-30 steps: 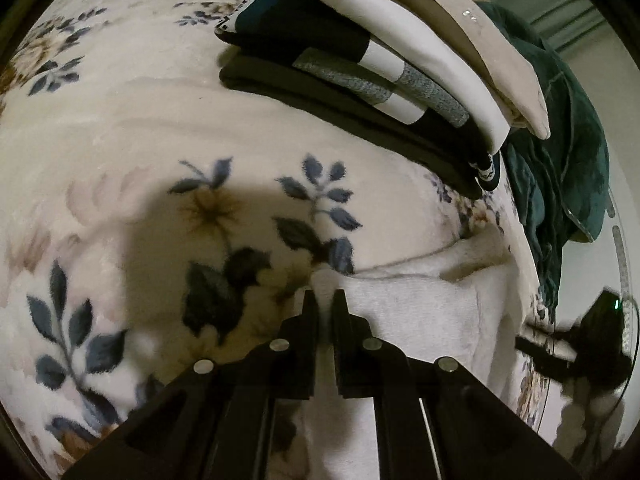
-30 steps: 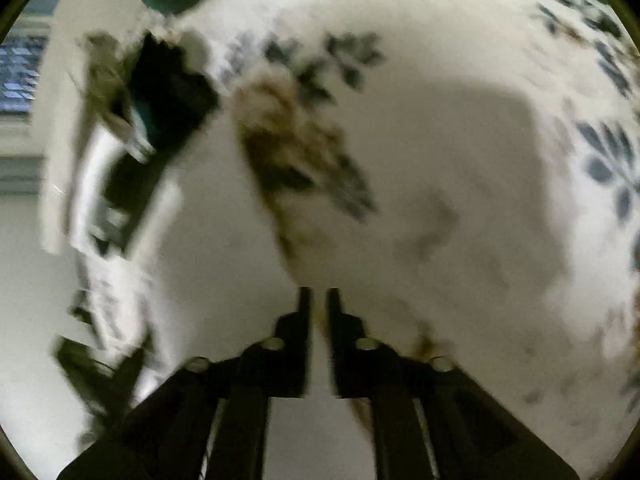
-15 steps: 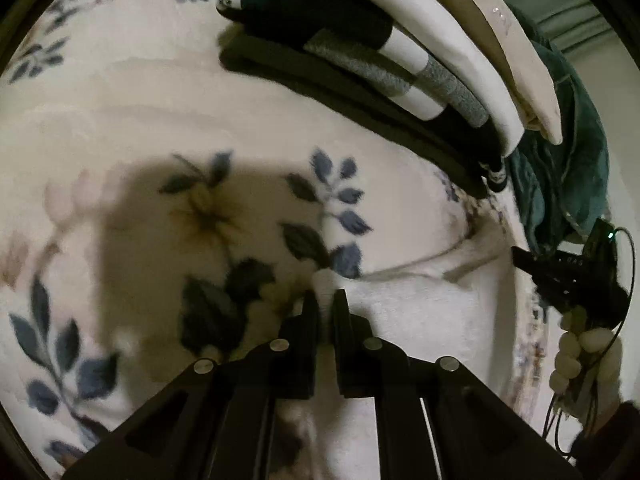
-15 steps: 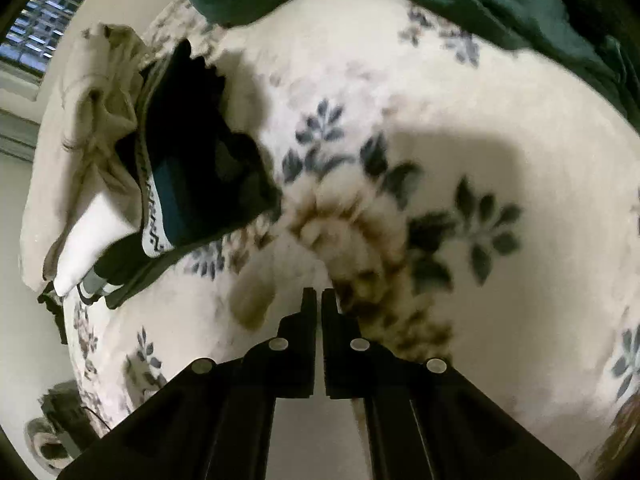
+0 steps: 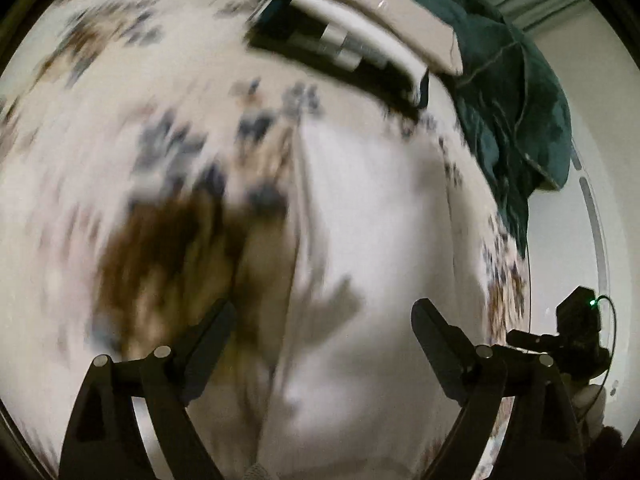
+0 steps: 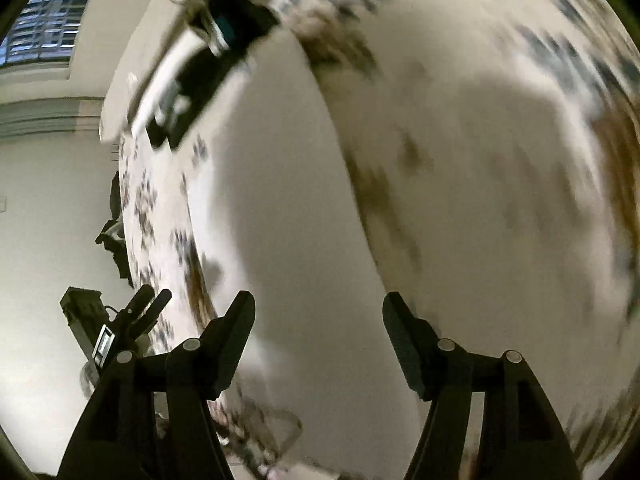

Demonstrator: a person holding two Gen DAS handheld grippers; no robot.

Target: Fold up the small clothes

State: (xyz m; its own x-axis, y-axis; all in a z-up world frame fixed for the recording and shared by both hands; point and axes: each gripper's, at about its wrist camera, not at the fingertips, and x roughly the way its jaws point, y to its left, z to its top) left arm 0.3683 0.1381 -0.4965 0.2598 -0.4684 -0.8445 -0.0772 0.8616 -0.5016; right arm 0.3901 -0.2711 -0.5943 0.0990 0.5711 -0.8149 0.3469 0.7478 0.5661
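- Left gripper (image 5: 324, 320): black two-piece fingers (image 5: 212, 336) spread wide and opening further; nothing pinched, the cloth lies below and between them. Judged: a release after laying the fabric down.
- Right gripper (image 6: 318, 316): black fingers (image 6: 236, 332) likewise parted and opening, gripping nothing; pale cloth lies beneath the gap.
- Small white fleecy garment (image 5: 372, 240): the task's thing, flat on the bed, running from 6 o'clock up toward 12 in the left view, one long straight edge at its 9 o'clock side. That edge reads as a fold line, so one fold looks done. Blur hides any finer detail.
- Cream bedspread with blue leaf and brown flower print (image 5: 120, 140): the work surface, spread under the garment.
- Stack of folded clothes, black, grey-and-white striped, cream on top (image 5: 352, 40): at 12 o'clock in the left view, apart from the garment; presumably where finished pieces go.
- Crumpled dark green cloth (image 5: 516, 100): at 2 o'clock, beside the stack at the bed's edge, possibly awaiting folding.
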